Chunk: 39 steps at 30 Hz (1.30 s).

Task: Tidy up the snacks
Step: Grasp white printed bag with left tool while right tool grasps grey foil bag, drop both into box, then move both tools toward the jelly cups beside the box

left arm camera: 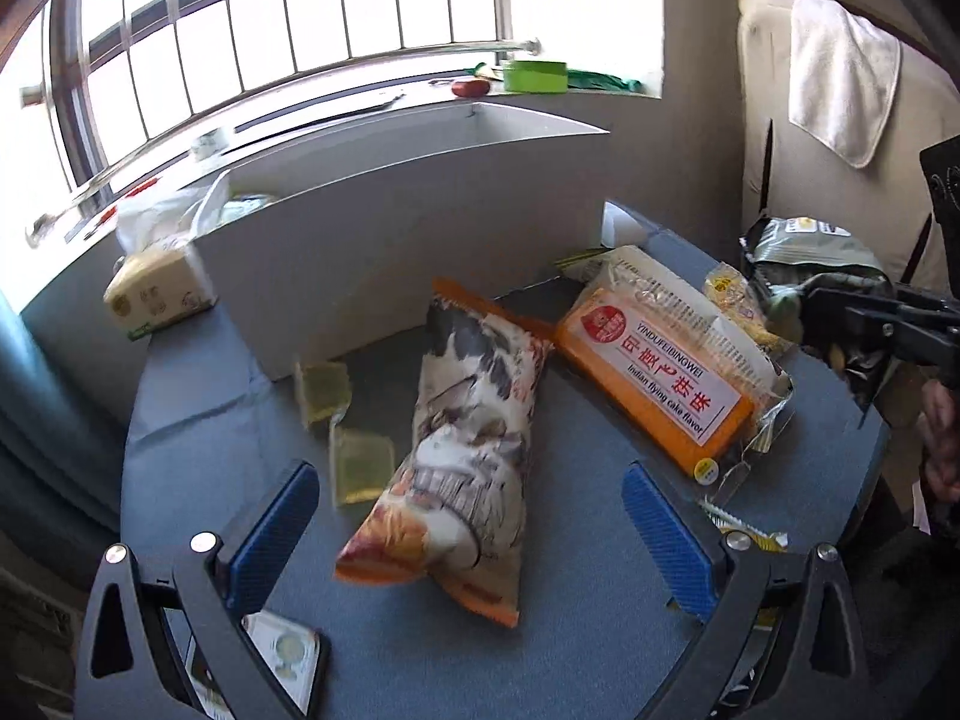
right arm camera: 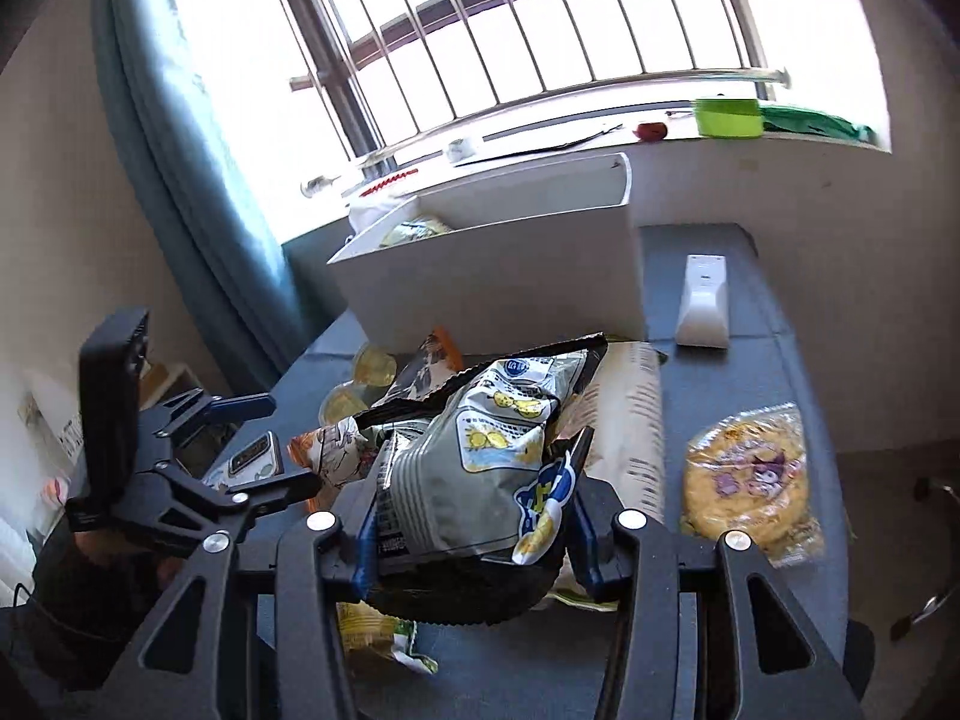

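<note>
My left gripper (left arm camera: 474,531) is open, its blue pads either side of an orange-edged snack bag with a cartoon print (left arm camera: 462,450) that lies on the blue table (left arm camera: 588,648). An orange and white cracker pack (left arm camera: 660,366) lies to its right. My right gripper (right arm camera: 474,516) is shut on a grey-green snack bag with yellow chick pictures (right arm camera: 480,438) and holds it above the table; it also shows at the right edge of the left wrist view (left arm camera: 804,258). A white bin (right arm camera: 498,276) stands behind the snacks, with a packet inside.
Two small yellow-green packets (left arm camera: 342,420) lie left of the cartoon bag. A round yellow cake in clear wrap (right arm camera: 750,474) and a white remote (right arm camera: 703,294) lie on the right. A tissue pack (left arm camera: 159,294) and a phone (left arm camera: 288,660) sit on the left. A window sill runs behind.
</note>
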Each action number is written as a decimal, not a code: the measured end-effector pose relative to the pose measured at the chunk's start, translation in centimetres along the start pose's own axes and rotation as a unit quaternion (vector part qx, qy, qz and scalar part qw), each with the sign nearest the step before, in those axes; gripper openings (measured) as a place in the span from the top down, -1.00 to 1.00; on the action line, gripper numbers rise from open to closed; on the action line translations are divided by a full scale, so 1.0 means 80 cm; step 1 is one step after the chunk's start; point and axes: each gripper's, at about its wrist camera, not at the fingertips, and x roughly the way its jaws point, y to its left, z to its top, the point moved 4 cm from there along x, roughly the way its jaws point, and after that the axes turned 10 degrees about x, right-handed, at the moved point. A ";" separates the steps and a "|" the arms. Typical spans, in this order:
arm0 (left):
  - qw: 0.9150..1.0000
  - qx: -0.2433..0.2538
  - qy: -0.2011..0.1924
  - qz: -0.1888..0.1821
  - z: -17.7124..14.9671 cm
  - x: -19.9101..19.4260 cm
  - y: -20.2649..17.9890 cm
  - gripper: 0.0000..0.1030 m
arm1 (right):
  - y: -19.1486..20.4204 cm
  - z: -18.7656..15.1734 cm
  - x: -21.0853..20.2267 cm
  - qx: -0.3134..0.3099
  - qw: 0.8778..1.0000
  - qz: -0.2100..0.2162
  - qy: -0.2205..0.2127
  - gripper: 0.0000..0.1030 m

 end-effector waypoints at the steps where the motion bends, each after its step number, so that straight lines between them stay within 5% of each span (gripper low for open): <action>1: 1.000 0.013 0.004 -0.010 0.011 0.011 -0.002 -1.00 | -0.006 0.000 -0.008 0.009 1.000 -0.004 -0.006 -0.03; 5: 0.997 0.062 0.055 -0.002 0.036 0.059 -0.009 -0.92 | -0.024 -0.003 -0.028 0.026 0.999 -0.012 -0.015 -0.03; 6: 0.995 0.067 0.077 -0.001 0.036 0.072 -0.008 -0.71 | -0.028 -0.002 -0.030 0.027 0.999 -0.014 -0.015 -0.03; 7: 0.993 0.068 0.093 -0.009 0.034 0.083 -0.008 -0.10 | -0.030 -0.002 -0.032 0.028 0.999 -0.016 -0.016 -0.03; 8: 0.992 0.067 0.103 -0.005 0.031 0.091 -0.005 0.12 | -0.033 -0.002 -0.033 0.031 0.999 -0.016 -0.015 -0.03; 15: 1.000 -0.003 0.010 -0.019 0.041 0.025 0.022 0.35 | -0.033 0.006 -0.025 0.032 0.999 -0.003 -0.018 -0.03; 20: 0.992 -0.070 -0.104 -0.024 0.086 -0.047 0.057 0.35 | -0.018 0.048 -0.013 0.030 0.998 0.021 -0.044 -0.03; 26: 0.978 -0.121 -0.168 0.012 0.184 -0.057 0.123 0.35 | 0.018 0.149 0.037 0.000 0.997 0.022 -0.081 -0.03; 32: 0.982 -0.140 -0.120 0.042 0.245 0.010 0.184 0.28 | 0.024 0.243 0.126 0.009 0.998 -0.014 -0.065 -0.03; 33: 0.983 -0.143 -0.103 0.045 0.250 0.022 0.191 0.15 | 0.022 0.253 0.140 0.007 0.998 -0.024 -0.059 -0.04; 34: 0.985 -0.146 -0.084 0.047 0.252 0.035 0.198 -0.39 | 0.021 0.261 0.151 0.007 0.998 -0.031 -0.059 -0.17; 35: 0.986 -0.148 -0.063 0.051 0.251 0.045 0.203 -0.72 | 0.019 0.267 0.162 0.006 0.998 -0.036 -0.053 -0.72; 36: 0.985 -0.153 -0.063 0.055 0.249 0.045 0.206 -0.99 | 0.016 0.271 0.171 0.003 0.998 -0.046 -0.041 -0.99; 39: 0.982 -0.163 -0.082 0.043 0.230 0.041 0.203 -0.99 | 0.007 0.272 0.167 0.000 0.997 -0.065 -0.044 -1.00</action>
